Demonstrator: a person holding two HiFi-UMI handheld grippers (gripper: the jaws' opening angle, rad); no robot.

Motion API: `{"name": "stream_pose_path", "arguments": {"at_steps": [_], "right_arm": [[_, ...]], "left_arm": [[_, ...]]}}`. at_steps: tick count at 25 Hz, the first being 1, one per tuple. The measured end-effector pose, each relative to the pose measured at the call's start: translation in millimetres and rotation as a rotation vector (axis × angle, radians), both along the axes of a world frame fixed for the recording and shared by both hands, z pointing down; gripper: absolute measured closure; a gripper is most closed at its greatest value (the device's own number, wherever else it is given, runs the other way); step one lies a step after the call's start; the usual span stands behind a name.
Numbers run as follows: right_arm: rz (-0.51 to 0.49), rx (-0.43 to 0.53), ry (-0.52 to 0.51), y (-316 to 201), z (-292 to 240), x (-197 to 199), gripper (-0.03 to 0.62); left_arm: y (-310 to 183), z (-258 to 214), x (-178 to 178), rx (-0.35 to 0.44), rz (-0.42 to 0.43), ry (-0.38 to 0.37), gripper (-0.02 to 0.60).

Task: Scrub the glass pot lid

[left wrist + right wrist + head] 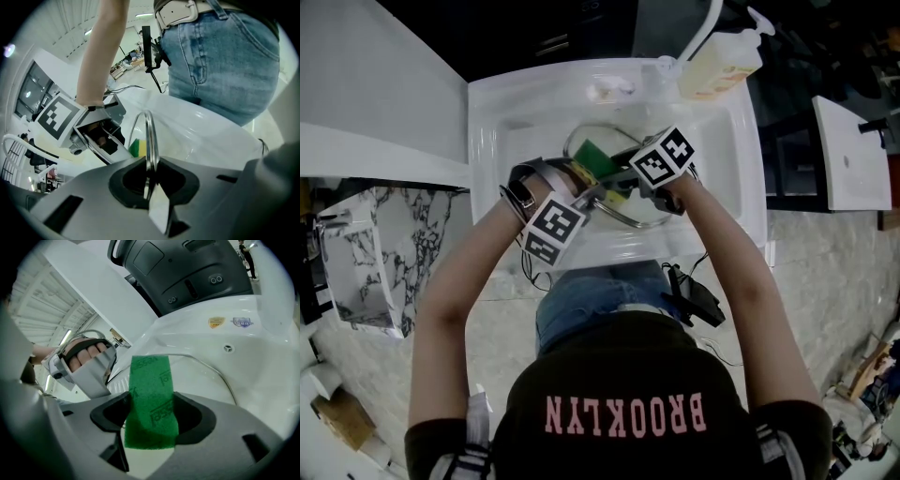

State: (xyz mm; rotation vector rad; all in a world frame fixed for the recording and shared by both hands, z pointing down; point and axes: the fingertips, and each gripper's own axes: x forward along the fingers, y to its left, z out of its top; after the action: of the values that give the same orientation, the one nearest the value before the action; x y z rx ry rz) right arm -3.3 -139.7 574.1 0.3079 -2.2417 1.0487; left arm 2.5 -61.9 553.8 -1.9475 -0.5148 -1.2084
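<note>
Stands at a white sink [502, 122] with a gripper in each hand, both meeting over the basin.

Pinches the glass pot lid [642, 214] by its metal rim in the left gripper [150, 183]. Jaws drawn narrow onto that thin band, rim running edge-on straight out from between them. Holds the lid tilted inside the basin, between the two grippers. Cannot tell whether its lower edge rests on the sink floor.

Clamps a green scouring sponge [151, 394] in the right gripper [151, 417]. Jaws closed on its lower part, green face toward the camera, upper half sticking out past the tips. Shows a yellow layer behind the green in the left gripper view.

Sets the sponge over the glass, on the far left part of the disc in the head view, just beside the left gripper's hold. In the right gripper view, lid rim curving out to the right behind the sponge. Looks pressed to the glass, though actual contact cannot be told.

Brings the two marker cubes near each other, the left one nearer the body.

At the sink's back edge: a pale soap bottle [717, 66] with a pump, beside a white faucet [705, 26].
</note>
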Motion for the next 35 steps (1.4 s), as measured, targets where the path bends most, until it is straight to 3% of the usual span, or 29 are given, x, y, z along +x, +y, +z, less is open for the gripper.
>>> {"name": "stream_pose_path", "arguments": {"at_steps": [7,18,25,35], "right_arm": [[0.104,-0.141,0.044,-6,16,7,0.315],[0.205,-0.217,0.148,-20,52,33,0.314],[0.278,-0.221,0.245,-32,77,58,0.315],[0.366,-0.149,0.519,-42,115,128,0.315]], "left_arm": [[0,1,0,-0.002,0.003,0.002,0.552],[1,0,-1,-0.009,0.011,0.004,0.552],[1,1,0,-0.015,0.014,0.01,0.552],[1,1,1,-0.011,0.015,0.018,0.552]]}}
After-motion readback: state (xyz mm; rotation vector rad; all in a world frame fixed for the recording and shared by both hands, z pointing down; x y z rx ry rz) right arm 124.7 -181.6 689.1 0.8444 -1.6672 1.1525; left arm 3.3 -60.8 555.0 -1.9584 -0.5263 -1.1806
